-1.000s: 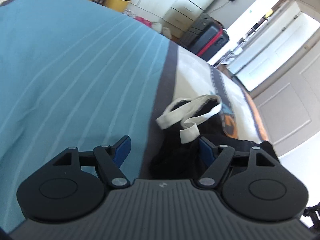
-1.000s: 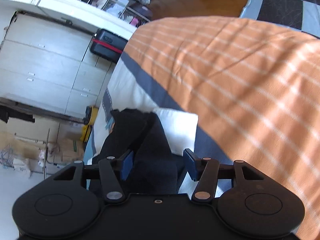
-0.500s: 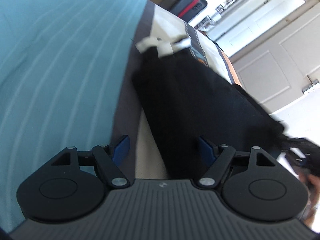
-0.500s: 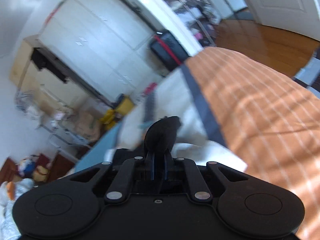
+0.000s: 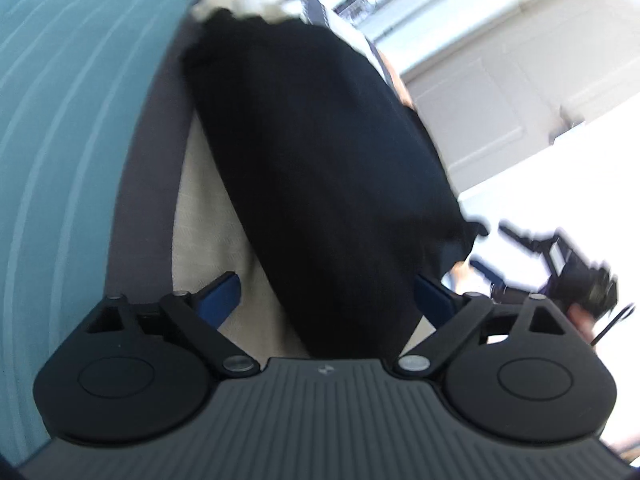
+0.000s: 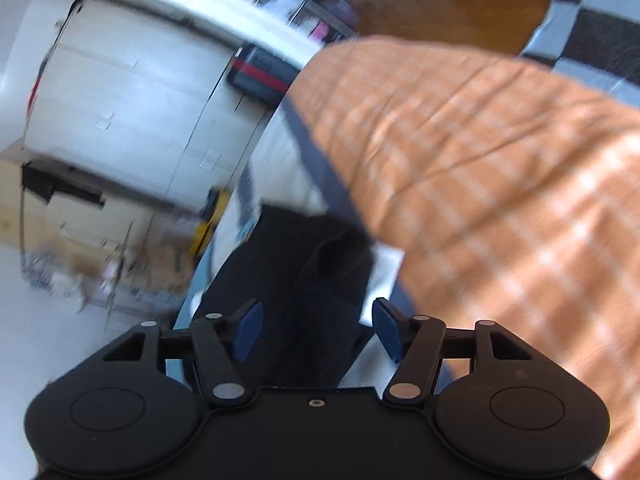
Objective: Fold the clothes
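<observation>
A black garment [image 5: 320, 152] lies stretched along the cream and grey band of the bedspread [image 5: 60, 120], with a cream strap bunched at its far end [image 5: 224, 4]. My left gripper [image 5: 328, 296] is open, and the near end of the garment lies between its blue pads. In the right wrist view the black garment [image 6: 304, 288] runs between the pads of my right gripper [image 6: 316, 328], which is open. The right gripper also shows blurred at the right of the left wrist view [image 5: 576, 276].
The bedspread is blue [image 5: 60, 120] on the left and orange striped [image 6: 500, 168] on the right. A black and red suitcase [image 6: 260, 72], white cabinets [image 6: 132, 112] and cardboard boxes [image 6: 120, 240] stand beyond the bed. Wooden floor [image 6: 460, 4] lies at the far right.
My right gripper was shut on the garment half a second ago and has opened and dropped back over the bed. The left gripper stays open; the garment now lies pulled out long.
</observation>
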Motion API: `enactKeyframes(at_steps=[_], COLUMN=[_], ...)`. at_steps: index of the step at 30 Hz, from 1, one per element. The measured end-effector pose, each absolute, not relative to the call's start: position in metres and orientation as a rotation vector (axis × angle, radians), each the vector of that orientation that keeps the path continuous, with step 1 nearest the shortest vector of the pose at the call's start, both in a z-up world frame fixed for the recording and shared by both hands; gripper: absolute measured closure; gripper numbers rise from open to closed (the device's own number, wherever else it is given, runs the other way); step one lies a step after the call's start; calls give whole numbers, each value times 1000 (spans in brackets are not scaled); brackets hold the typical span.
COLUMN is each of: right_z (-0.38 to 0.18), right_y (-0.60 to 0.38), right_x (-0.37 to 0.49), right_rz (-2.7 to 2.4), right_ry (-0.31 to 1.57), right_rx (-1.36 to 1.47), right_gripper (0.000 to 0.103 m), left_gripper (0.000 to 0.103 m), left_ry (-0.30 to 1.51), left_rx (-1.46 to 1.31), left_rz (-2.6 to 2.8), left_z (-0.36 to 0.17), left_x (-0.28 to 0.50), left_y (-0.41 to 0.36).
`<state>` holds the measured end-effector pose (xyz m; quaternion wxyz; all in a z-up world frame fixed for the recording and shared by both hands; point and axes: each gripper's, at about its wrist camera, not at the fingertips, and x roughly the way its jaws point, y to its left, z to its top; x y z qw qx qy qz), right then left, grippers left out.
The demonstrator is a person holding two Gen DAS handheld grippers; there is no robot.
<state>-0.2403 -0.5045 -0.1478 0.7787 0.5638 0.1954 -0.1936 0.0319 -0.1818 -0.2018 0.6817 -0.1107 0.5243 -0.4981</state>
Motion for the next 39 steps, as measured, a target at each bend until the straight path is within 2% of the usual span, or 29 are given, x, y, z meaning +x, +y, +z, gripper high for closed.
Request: enactKeyframes(at_steps=[1, 2, 4, 5, 8, 10, 11, 12, 13, 14, 15, 18, 20, 21, 22, 25, 27, 31, 35, 37, 38, 39], right_z=[-150, -153, -166, -172, -174, -171, -169, -167, -164, -160, -156, -155, -165, -169, -174, -187, -190, -196, -196, -195, -196, -195], right_y=[-501, -498, -498, -500, -502, -501, -500, -499, -499, -498, -498, -499, -501, -502, -503, -504, -505, -507, -515, -517, -521, -521], right_x=[-230, -220, -201, -198, -212, -220, -223, -226, -229, -232, -235, -236, -232, -231, -229, -225, -227, -215, -188, -176, -179, -175], right_rz=[-396, -374, -369, -368, -413, -476, -507, -539, -582, -629, -679, -658, -559, -509, -459, -342, -296, -253, -274, -302, -304, -307], right_ry=[475, 529, 683, 716, 649, 624, 614, 603, 579, 560, 545, 534, 539, 541, 543, 526, 493, 492, 465, 439, 424, 425], right_rx=[1200, 1181, 1168, 1179, 1222, 1207, 1191, 1175, 1155, 1129, 1097, 1086, 1136, 1160, 1184, 1238, 1262, 1249, 1223, 1202, 1164, 1115], right_gripper=[33, 33, 33, 34, 39, 51, 53, 60, 79, 85, 87, 82, 61, 42, 37, 37, 36, 36, 33, 32, 33, 50], left_gripper=[74, 80, 85, 86, 87, 87, 87, 87, 87, 87, 86, 83, 73, 72, 72, 76, 87, 87, 87, 85, 79, 71], left_ry=[1159, 1141, 1105, 1097, 1165, 1214, 1233, 1250, 1257, 1254, 1251, 1238, 1248, 1255, 1261, 1267, 1254, 1233, 1286, 1283, 1282, 1291], left_rx=[-209, -170, -97, -75, -120, -177, -197, -212, -216, -209, -202, -204, -224, -244, -264, -319, -344, -508, -827, -792, -751, -708], left_rz=[-1119, -1120, -1120, -1119, -1116, -1139, -1147, -1154, -1157, -1162, -1166, -1185, -1197, -1178, -1159, -1148, -1180, -1259, -1270, -1259, -1258, -1260], left_z=[-198, -195, -188, -187, -193, -199, -201, -204, -207, -206, -206, -202, -200, -201, -201, -203, -204, -206, -224, -223, -222, -222], left_x=[28, 25, 18, 16, 16, 22, 23, 26, 30, 32, 33, 40, 44, 51, 58, 71, 72, 68, 92, 92, 89, 85], left_y=[-184, -185, -188, -189, -184, -181, -178, -176, -177, -178, -179, -184, -187, -190, -193, -200, -202, -186, -180, -184, -186, -190])
